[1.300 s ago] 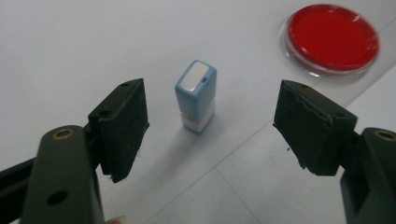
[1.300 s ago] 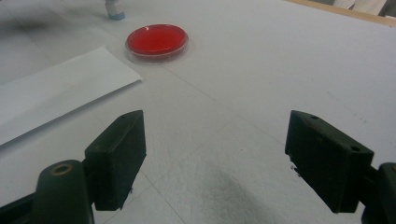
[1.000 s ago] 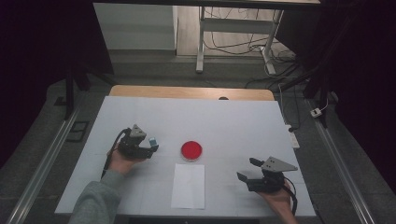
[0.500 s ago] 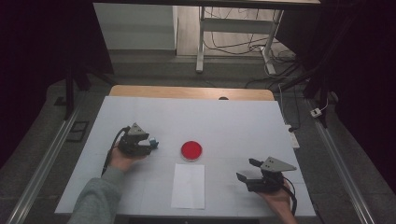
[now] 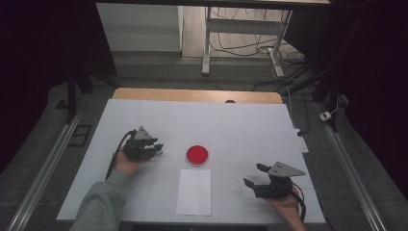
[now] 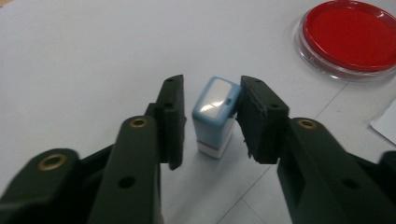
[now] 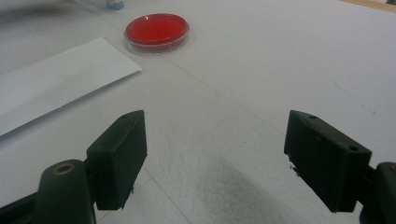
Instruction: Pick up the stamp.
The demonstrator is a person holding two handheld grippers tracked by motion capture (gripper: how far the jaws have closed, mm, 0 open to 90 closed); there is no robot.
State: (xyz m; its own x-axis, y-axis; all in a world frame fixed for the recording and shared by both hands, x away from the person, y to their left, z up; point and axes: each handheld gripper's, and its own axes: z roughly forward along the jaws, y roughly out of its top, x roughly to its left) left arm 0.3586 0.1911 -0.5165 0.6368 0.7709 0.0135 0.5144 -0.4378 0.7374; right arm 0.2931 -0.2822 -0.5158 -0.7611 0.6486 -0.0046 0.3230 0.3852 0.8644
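Observation:
A small light-blue stamp (image 6: 212,116) stands upright on the white table (image 5: 231,125), left of a round red ink pad (image 5: 197,155). My left gripper (image 6: 211,122) has its jaws on either side of the stamp and they have just been closing. The right-hand pad touches the stamp's top; a narrow gap shows at the other pad. From above, the left gripper (image 5: 156,147) lies in a hand left of the pad. My right gripper (image 5: 253,174) rests open near the front right, nothing between its jaws (image 7: 217,158). The ink pad (image 7: 156,29) lies far ahead of it.
A white sheet of paper (image 5: 194,191) lies in front of the ink pad, near the table's front edge. A wooden strip (image 5: 197,95) runs along the far edge. Metal rails (image 5: 43,168) flank the table on both sides.
The left gripper's jaws have narrowed around the blue stamp. Both hands stay where they were, and the right gripper is unchanged.

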